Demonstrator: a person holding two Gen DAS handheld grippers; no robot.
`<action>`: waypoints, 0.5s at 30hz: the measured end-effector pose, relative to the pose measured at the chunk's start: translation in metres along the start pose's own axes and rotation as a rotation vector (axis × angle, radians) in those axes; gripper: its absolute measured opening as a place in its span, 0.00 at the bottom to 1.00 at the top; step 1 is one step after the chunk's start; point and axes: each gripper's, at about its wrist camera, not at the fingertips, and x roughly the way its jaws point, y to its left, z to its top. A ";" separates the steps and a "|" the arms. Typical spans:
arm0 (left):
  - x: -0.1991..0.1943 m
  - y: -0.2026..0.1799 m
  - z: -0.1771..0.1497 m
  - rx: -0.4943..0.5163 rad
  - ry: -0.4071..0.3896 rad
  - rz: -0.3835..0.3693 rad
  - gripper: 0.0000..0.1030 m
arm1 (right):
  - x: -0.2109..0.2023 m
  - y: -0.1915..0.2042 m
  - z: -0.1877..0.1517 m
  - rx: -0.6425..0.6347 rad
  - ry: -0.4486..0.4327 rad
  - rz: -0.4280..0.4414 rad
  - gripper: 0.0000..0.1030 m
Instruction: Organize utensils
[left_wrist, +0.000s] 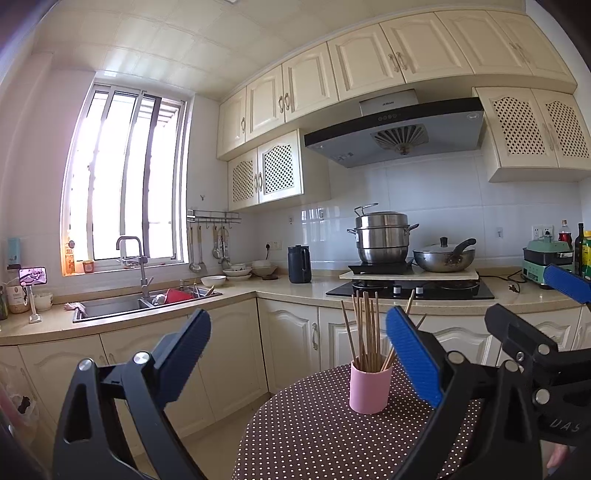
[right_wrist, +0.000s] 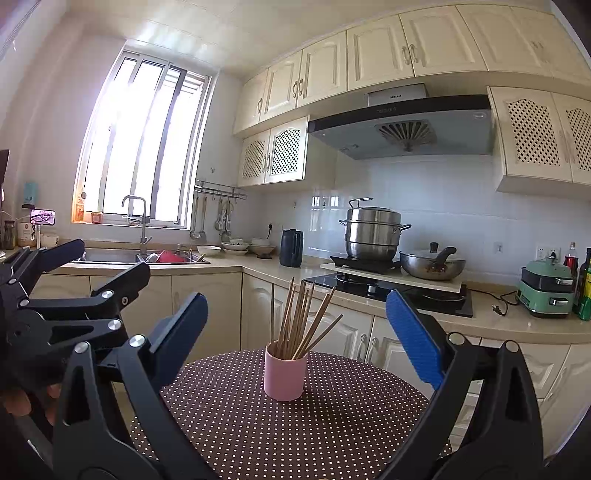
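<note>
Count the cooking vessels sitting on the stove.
2. A stacked steel steamer pot stands at the back left on a portable cooktop. A lidded wok with a black handle sits just right of it. Nothing else shows on the stove, though its rear is partly hidden.

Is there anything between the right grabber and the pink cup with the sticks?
No, the right wrist view shows only bare dotted tablecloth between the right gripper and the pink cup.

Your right gripper (right_wrist: 297, 325) is wide open and holds nothing. The pink cup (right_wrist: 284, 376) stands upright near the far edge of the dotted table (right_wrist: 332, 435), full of chopsticks (right_wrist: 295, 321). Your left gripper (right_wrist: 110, 262) is open too.
</note>
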 end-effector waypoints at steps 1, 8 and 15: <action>0.000 0.000 0.000 0.001 0.001 0.001 0.91 | 0.000 0.000 0.000 0.000 0.000 0.000 0.93; 0.000 0.001 0.000 -0.001 -0.001 0.001 0.91 | 0.001 0.000 0.000 0.003 -0.001 0.002 0.93; 0.000 0.001 0.000 -0.001 0.000 0.002 0.91 | 0.001 0.000 0.000 0.003 -0.001 0.001 0.93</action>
